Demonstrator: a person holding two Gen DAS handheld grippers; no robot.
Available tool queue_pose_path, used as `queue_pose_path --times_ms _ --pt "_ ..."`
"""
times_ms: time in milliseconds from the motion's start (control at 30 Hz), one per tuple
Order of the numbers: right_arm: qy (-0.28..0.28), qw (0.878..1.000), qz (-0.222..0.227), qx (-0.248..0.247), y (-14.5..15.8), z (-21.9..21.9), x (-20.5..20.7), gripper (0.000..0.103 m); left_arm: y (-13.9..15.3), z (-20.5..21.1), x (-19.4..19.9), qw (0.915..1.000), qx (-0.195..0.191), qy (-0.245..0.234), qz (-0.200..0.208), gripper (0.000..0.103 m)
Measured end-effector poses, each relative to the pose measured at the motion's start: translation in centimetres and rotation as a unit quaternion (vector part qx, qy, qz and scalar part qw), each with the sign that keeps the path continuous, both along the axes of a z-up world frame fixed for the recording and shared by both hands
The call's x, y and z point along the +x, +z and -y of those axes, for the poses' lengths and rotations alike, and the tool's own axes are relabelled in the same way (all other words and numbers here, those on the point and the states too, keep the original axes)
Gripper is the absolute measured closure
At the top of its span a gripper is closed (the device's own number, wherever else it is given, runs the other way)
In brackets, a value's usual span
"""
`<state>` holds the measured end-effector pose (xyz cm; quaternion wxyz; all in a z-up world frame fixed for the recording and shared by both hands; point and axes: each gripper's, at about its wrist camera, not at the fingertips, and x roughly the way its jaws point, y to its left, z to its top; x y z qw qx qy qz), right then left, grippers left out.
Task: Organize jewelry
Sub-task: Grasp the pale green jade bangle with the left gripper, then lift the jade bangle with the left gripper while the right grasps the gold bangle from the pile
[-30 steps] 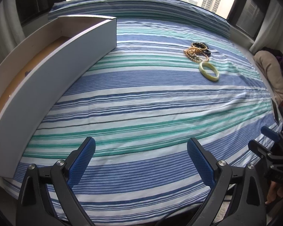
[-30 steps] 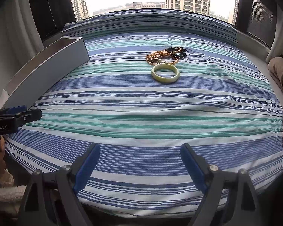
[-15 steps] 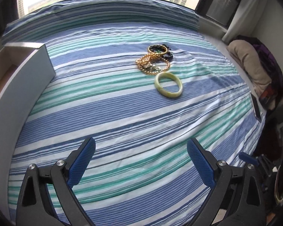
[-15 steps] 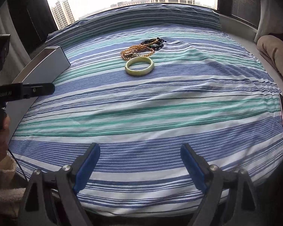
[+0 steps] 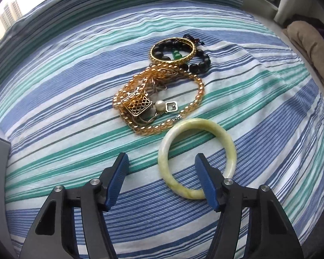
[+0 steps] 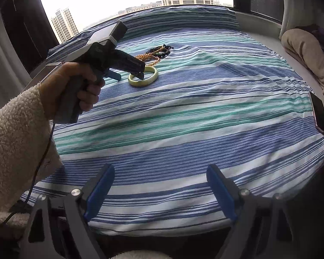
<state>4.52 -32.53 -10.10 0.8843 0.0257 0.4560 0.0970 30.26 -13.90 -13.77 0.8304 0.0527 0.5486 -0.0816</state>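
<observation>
Left wrist view: left gripper (image 5: 162, 165) spread wide, straddling jade bangle (image 5: 197, 158) rim; amber beads (image 5: 157, 99) at 11 o'clock may snag w/ overreach.

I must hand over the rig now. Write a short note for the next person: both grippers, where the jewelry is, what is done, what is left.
Left gripper: open, low over the striped sheet, one finger inside the pale green bangle, one outside its left rim; not gripped yet.
Right gripper: open, empty, at the near edge of the bed.
Amber bead necklace, gold bangle and dark bead bracelet lie heaped just beyond the green bangle.
Done: nothing sorted.
Left: probably close on the green bangle first, then every other piece.
</observation>
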Motion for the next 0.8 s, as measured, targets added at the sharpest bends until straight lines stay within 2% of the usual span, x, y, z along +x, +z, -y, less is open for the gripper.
queue_pose_path --times_ms 100,267,433,633,800 --pt "-0.011 1.000 -0.002 0.006 -0.4 1.0 0.0 0.014 0.4 0.5 -0.4 0.9999 0.006 -0.009 0.008 0.092" --pt "-0.017 1.000 -0.009 0.011 -0.9 1.6 0.1 0.014 0.8 -0.4 -1.1 0.9998 -0.016 0.008 -0.009 0.096" --pt "-0.015 1.000 -0.002 0.015 -0.8 1.5 -0.3 0.014 2.3 -2.7 -3.6 0.9989 -0.045 0.010 -0.008 0.096" --pt "-0.011 1.000 -0.007 0.018 -0.9 1.2 -0.1 0.015 3.7 -8.4 -7.4 0.9975 -0.063 0.033 -0.004 0.096" --pt "0.010 1.000 0.000 0.017 -0.1 0.5 0.6 0.014 2.8 -15.0 -10.9 0.9941 -0.073 0.079 -0.017 0.096"
